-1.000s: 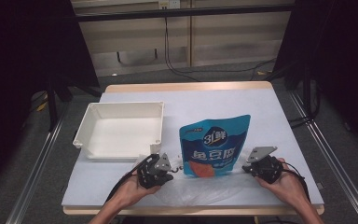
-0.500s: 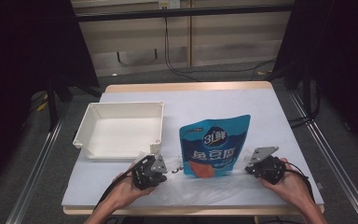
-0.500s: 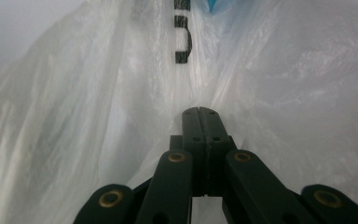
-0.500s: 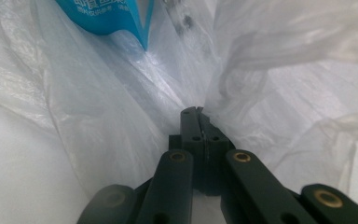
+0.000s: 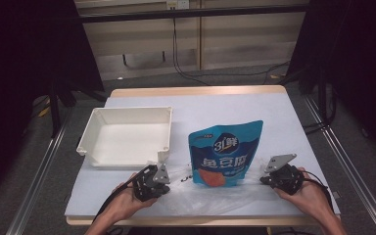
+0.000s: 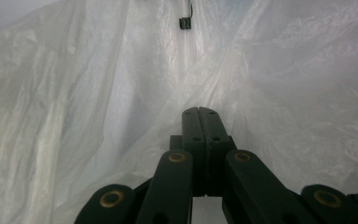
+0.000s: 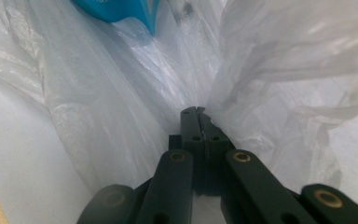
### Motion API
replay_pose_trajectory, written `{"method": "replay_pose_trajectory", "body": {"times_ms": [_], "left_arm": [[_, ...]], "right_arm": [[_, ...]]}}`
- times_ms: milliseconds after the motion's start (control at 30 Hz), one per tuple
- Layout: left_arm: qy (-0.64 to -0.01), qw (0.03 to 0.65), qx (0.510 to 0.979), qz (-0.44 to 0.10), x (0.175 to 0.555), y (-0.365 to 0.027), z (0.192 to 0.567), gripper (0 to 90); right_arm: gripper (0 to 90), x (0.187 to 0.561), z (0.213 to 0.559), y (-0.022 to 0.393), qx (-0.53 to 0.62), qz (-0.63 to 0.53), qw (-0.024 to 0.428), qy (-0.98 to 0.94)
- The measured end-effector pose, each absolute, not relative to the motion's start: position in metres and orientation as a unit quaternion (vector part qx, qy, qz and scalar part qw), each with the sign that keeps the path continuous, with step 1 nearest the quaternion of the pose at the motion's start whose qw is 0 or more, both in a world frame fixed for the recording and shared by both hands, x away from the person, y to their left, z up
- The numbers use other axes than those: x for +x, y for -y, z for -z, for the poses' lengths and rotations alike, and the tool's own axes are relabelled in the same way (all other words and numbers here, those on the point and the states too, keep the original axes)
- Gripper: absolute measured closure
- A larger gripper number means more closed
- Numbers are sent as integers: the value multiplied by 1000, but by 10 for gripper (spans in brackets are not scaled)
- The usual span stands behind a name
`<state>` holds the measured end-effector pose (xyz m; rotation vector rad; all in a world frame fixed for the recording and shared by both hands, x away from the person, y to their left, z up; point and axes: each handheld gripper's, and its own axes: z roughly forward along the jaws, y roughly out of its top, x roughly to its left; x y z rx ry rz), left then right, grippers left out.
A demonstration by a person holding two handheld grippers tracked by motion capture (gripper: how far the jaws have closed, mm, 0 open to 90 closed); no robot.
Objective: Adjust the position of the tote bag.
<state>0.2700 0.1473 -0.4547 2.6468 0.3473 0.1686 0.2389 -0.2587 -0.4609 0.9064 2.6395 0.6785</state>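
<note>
White bench (image 5: 293, 117) is carrying a plastic bag (image 5: 215, 193); flanking the blue pouch (image 5: 225, 154), both grippers' fingers (image 6: 198, 122) (image 7: 196, 122) are pinching its film, probably spreading its mouth.

table (image 5: 293, 112): we see a pale cover over a wooden top.
tray (image 5: 90, 142): white, lying just beyond our left gripper (image 5: 169, 182), a little to its left.
bag (image 5: 215, 193): clear plastic, spread flat between the left gripper and the right gripper (image 5: 263, 180).
pouch (image 5: 225, 152): blue, its lower end on the bag, between both grippers and stretching away from them.
</note>
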Motion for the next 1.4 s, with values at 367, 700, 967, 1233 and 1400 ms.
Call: {"method": "replay_pose_trajectory", "body": {"times_ms": [367,700,967,1233,1400], "left_arm": [[-142,246,958,-43,271,-161,456,900],[-137,347,927,-27,273,-143,429,884],[-137,354,925,-31,286,-116,437,841],[-116,323,939,-27,288,-99,453,888],[-114,295,948,-25,284,-101,462,887]], "right_arm": [[900,235,462,262,315,-241,135,-908],[900,235,463,264,320,-254,137,-902],[900,234,460,259,317,-265,136,-900],[900,236,463,257,311,-272,128,-901],[900,238,464,256,313,-275,130,-900]]}}
